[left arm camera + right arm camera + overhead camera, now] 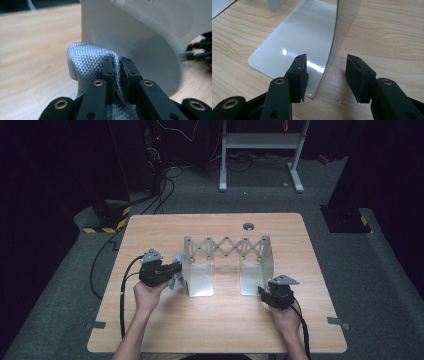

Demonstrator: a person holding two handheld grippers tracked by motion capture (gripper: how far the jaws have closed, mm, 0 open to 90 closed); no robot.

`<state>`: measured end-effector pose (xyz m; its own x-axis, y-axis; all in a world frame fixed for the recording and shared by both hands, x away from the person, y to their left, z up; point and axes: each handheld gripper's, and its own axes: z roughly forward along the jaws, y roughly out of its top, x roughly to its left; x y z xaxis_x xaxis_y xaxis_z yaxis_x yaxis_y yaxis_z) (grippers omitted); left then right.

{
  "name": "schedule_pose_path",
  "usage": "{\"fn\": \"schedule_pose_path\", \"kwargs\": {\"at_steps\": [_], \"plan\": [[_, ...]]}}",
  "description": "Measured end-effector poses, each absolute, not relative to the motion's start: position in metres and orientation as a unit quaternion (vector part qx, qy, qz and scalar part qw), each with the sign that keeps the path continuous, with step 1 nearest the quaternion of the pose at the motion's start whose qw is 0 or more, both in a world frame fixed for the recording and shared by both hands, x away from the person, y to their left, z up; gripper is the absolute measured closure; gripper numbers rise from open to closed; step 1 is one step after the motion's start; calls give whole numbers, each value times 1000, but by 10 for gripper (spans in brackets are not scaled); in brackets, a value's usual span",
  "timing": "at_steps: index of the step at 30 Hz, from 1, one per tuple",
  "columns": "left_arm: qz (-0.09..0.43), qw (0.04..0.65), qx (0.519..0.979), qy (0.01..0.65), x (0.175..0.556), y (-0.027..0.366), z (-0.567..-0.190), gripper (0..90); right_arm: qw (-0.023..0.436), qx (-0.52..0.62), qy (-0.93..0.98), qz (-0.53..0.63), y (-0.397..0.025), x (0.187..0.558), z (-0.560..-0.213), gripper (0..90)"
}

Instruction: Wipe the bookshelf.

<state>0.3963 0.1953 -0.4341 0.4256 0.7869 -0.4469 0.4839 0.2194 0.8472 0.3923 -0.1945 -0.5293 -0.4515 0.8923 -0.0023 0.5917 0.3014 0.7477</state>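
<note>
At the middle of the wooden table (150,330) stands the grey sheet-metal expandable book rack (227,265): two upright end plates joined along the back by a scissor lattice, each plate with a flat foot lying toward the person. It is drawn out wide, nothing set between the plates.

Against the outer face of the left end plate, a grey cloth with a raised diamond weave (92,62) is pressed to the metal. The left gripper (117,75) is clamped tight on a fold of that cloth, jaws closed with the fabric bunched between them. Reads as wiping work, with the cloth now on the left plate's outside (no dirt or streaks can be made out, so how clean the surface is cannot be told).

At the right end plate, the right gripper (325,75) stands with its jaws spread, one on each side of the plate's near edge, just above the glossy foot. Not closed on the metal; likely about to steady the rack.

Judgement: early to midway. One face is under the cloth; the inner faces, right plate and lattice look untouched, and the rack is not yet firmly held.
</note>
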Motion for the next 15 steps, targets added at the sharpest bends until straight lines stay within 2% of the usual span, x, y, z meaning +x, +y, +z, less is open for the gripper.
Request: {"fn": "schedule_pose_path", "kwargs": {"at_steps": [2,15], "plan": [[133,599,604,509,392,197,-420,826,216,477,777,349,-195,392,-529,526],[141,625,592,489,394,199,-395,835,215,477,777,349,-194,392,-529,525]]}}
